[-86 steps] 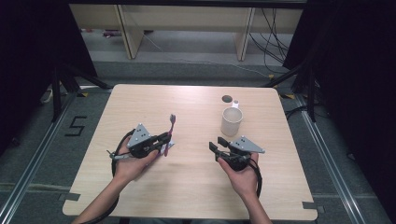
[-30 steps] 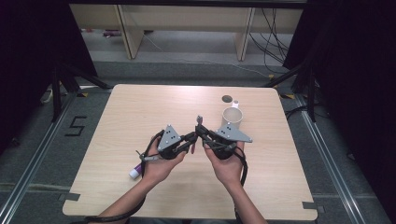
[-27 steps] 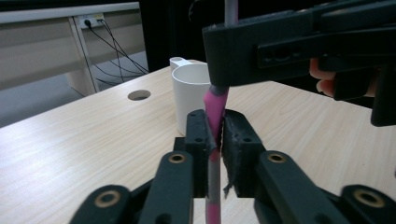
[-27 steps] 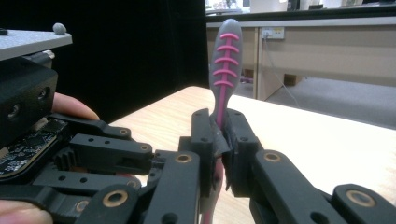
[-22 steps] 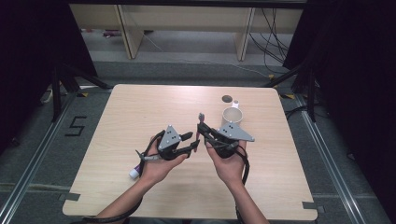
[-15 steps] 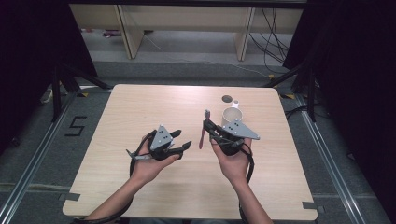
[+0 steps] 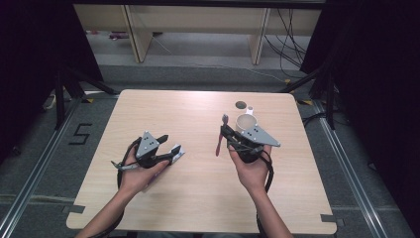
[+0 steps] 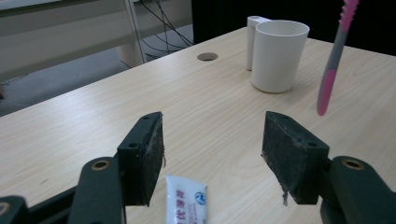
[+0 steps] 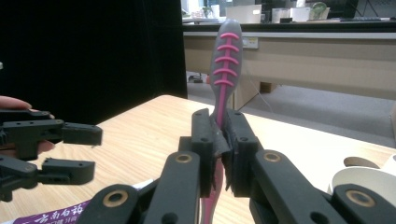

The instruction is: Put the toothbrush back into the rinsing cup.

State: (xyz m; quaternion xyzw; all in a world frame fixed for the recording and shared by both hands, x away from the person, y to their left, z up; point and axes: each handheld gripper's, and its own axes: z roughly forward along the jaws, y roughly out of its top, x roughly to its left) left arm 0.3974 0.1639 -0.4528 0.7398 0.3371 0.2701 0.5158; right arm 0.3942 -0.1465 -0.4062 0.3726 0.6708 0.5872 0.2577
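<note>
On the table (image 7: 198,203), the cup (image 7: 244,122) stands toward the far right, a hole (image 7: 240,104) just behind it. The toothbrush (image 7: 220,135) is upright in the right gripper (image 7: 229,136), left of the cup. The tube (image 7: 168,161) lies under the left gripper (image 7: 170,144), well left of both.

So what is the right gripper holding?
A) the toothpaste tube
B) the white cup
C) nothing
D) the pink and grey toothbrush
D: in the right gripper view the right gripper has its black jaws pressed shut on the toothbrush, whose head sticks up above them. The white cup stands on the table, and the toothpaste tube lies by the open left gripper.
</note>
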